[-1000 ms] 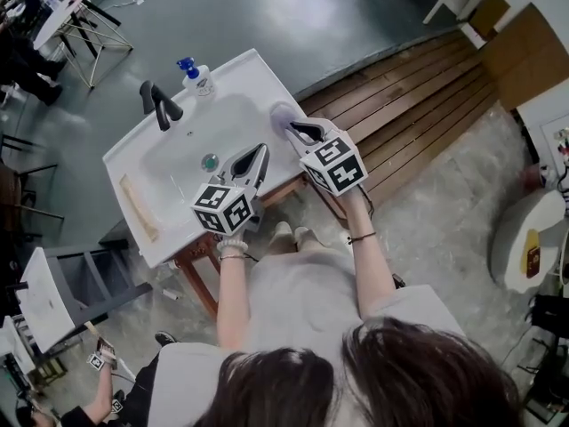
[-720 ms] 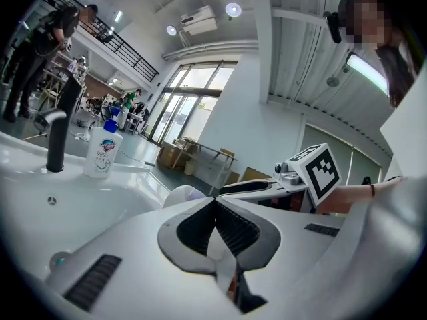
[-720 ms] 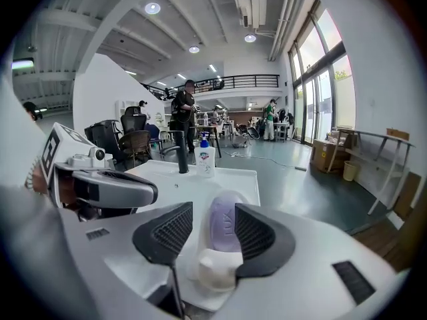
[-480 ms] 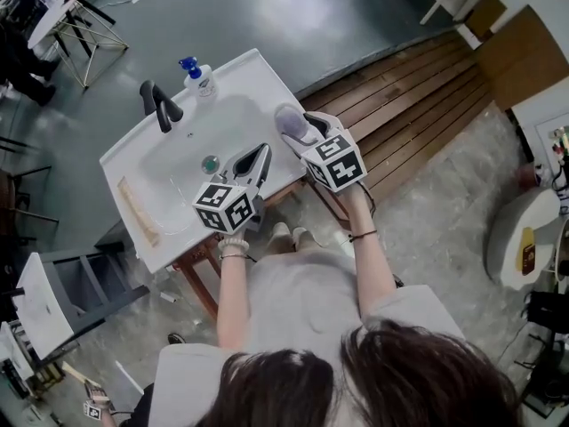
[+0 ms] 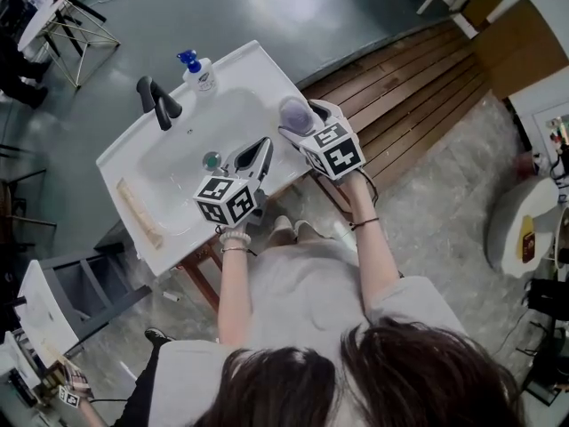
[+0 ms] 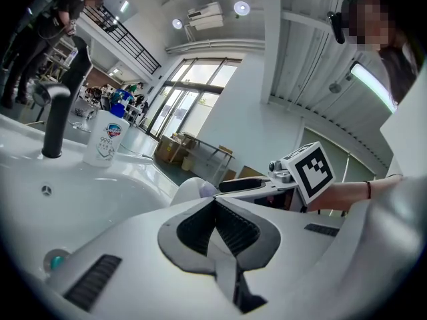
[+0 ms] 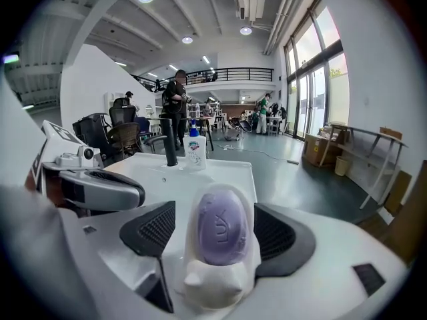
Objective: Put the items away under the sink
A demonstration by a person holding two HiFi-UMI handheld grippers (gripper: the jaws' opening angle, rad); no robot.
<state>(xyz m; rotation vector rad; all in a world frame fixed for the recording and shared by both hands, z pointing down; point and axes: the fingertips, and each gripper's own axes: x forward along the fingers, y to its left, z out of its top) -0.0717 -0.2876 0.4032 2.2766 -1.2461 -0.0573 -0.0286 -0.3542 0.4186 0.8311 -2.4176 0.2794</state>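
Observation:
A purple soap bar [image 5: 292,110] lies in a white soap dish [image 7: 212,287] at the right end of the white sink [image 5: 258,74]. My right gripper [image 5: 300,121] straddles the dish. Its jaws have just been opening and now stand open, and the pads [image 7: 151,229] do not press on the dish. In the right gripper view the soap [image 7: 222,229] fills the gap between the jaws. My left gripper [image 5: 263,142] hovers over the sink's front rim, shut and empty, its pads [image 6: 230,229] meeting.
A black faucet [image 5: 156,101] and a blue-topped soap dispenser [image 5: 197,73] stand at the sink's back. A drain plug [image 5: 212,160] sits in the basin. Wooden decking [image 5: 409,87] lies right of the sink. A grey step stool [image 5: 62,283] stands at the left.
The right gripper's jaws have opened and slid forward round the soap dish. The left gripper has dipped slightly over the sink's front.

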